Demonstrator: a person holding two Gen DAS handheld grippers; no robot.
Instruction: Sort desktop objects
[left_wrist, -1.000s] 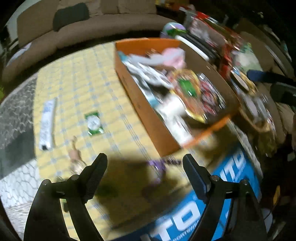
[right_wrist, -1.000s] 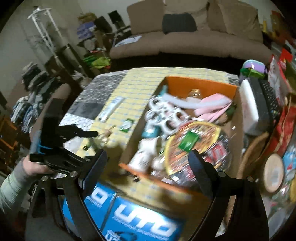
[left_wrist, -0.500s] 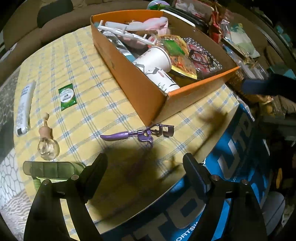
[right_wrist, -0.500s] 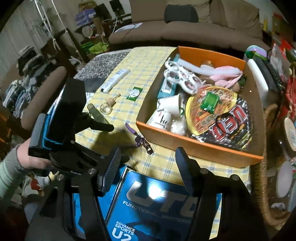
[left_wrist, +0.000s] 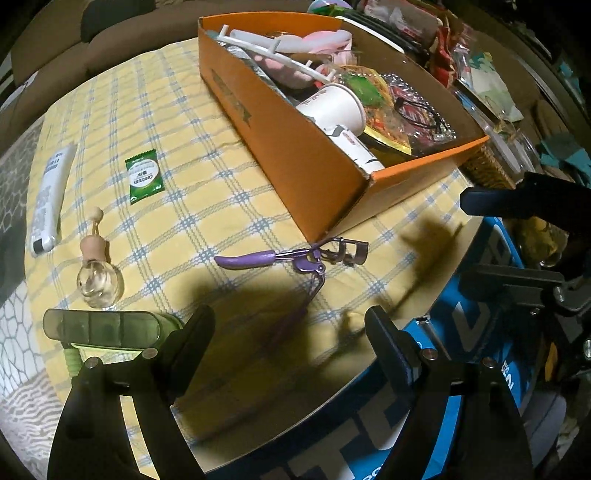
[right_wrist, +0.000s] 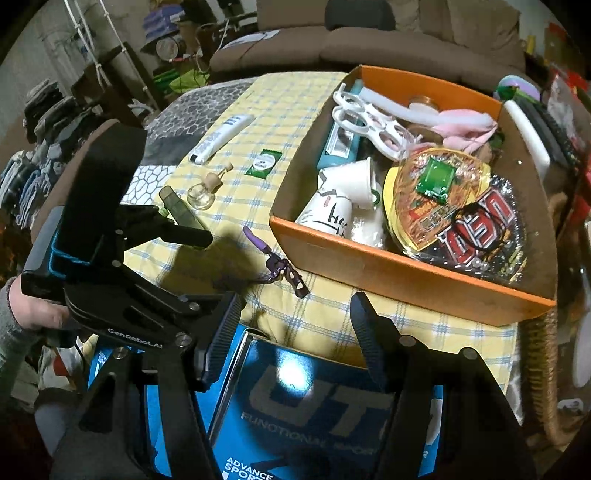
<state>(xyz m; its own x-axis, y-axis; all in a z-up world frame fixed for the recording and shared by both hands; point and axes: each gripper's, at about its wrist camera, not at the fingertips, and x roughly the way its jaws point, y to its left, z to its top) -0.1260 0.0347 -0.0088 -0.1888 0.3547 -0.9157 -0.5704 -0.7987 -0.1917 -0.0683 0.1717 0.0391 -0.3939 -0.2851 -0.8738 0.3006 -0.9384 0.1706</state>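
Observation:
A purple eyelash curler (left_wrist: 280, 254) lies on the yellow checked cloth, close to the near corner of the orange box (left_wrist: 258, 122). The box is full of cups, packets and white plastic pieces. My left gripper (left_wrist: 290, 325) hovers open just short of the curler, nothing between its fingers. My right gripper (right_wrist: 295, 306) stands partly open over the cloth's near edge, empty, with the curler (right_wrist: 275, 264) a little beyond it. Further left on the cloth lie a white tube (left_wrist: 50, 199), a green sachet (left_wrist: 143, 176), a small glass bottle (left_wrist: 99, 280) and a greenish case (left_wrist: 99, 325).
A blue printed carton (right_wrist: 314, 406) sits below the table's near edge, under my right gripper. A wicker basket (right_wrist: 543, 369) and piled packets crowd the right side of the box. A sofa runs along the back. A person's hand (right_wrist: 33, 314) grips the left tool.
Both grippers have come down closer to the table and the curler. The right gripper's jaws have narrowed from wide to partly open. The left jaws kept their width.

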